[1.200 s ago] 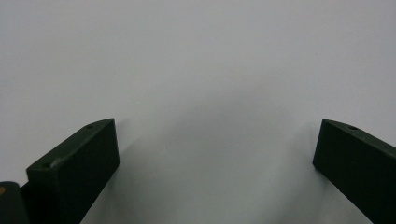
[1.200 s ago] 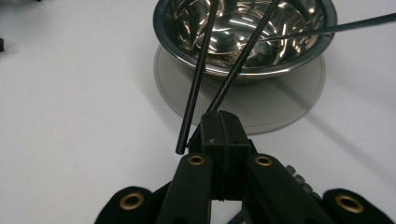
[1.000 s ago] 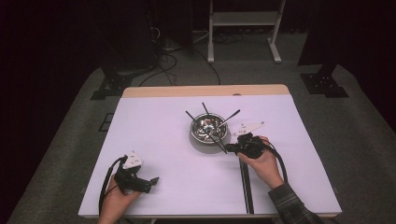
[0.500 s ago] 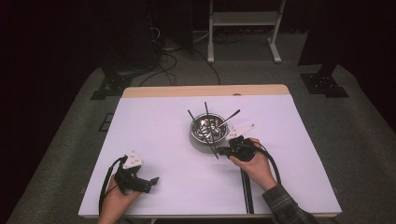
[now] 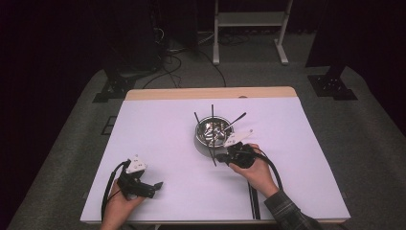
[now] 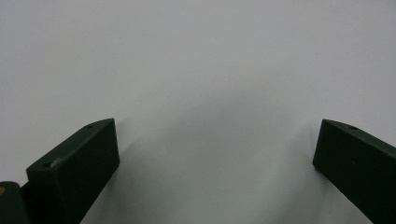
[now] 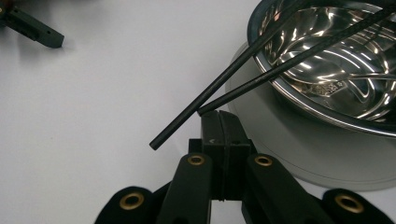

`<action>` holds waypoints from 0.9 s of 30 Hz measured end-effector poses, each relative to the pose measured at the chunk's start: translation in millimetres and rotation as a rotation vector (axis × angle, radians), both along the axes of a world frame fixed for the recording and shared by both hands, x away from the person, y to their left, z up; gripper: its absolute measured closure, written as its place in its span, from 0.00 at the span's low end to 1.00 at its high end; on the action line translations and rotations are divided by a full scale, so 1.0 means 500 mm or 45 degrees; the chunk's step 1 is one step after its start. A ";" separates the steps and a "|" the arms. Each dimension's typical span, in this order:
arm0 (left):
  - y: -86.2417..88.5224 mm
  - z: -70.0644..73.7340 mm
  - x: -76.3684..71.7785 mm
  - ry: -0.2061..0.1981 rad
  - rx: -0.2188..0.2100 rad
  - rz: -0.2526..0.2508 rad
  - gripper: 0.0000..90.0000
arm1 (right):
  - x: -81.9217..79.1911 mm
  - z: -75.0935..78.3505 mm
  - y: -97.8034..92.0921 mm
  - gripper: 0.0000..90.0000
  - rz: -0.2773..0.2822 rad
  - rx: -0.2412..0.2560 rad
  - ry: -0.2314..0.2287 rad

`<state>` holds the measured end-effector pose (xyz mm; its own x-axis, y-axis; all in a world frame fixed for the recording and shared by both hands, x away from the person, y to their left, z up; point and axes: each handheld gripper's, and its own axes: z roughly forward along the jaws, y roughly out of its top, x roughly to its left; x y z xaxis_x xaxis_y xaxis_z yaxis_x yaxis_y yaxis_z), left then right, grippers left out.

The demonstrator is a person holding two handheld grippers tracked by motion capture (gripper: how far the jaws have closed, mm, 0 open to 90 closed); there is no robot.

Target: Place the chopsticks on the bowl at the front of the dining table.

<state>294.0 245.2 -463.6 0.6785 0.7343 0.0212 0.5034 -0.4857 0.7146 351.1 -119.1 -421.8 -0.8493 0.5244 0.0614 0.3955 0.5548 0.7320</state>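
Note:
A shiny steel bowl (image 5: 211, 130) stands mid-table on a grey round base, with several black chopsticks (image 5: 212, 114) leaning in it. In the right gripper view the bowl (image 7: 336, 70) is at the upper right and two chopsticks (image 7: 233, 70) slant out over its rim. The lower chopstick (image 7: 261, 77) ends right at the tips of my right gripper (image 7: 219, 114), whose jaws are pressed together on that end. In the high view my right gripper (image 5: 219, 156) sits just in front of the bowl. At the front left, my left gripper (image 5: 157, 184) rests open over bare table (image 6: 217, 126).
The white table top (image 5: 158, 139) has a wooden strip along its far edge. A dark band (image 5: 253, 203) runs across the top near the front right. Stands and cables sit on the floor beyond the table. In the right gripper view the left gripper's jaw (image 7: 35, 30) shows at top left.
My right gripper has moved left along the bowl's front, to the ends of the chopsticks sticking out toward me. The left gripper has stayed still.

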 end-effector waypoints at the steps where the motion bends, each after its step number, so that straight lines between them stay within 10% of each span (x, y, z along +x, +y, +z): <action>1: 0.000 0.000 0.000 0.000 0.000 0.000 0.00 | -0.001 0.000 0.001 1.00 0.002 -0.003 0.000; 27: 0.000 0.000 0.000 -0.001 0.001 0.000 0.00 | 0.052 0.074 0.002 1.00 -0.064 0.114 -0.044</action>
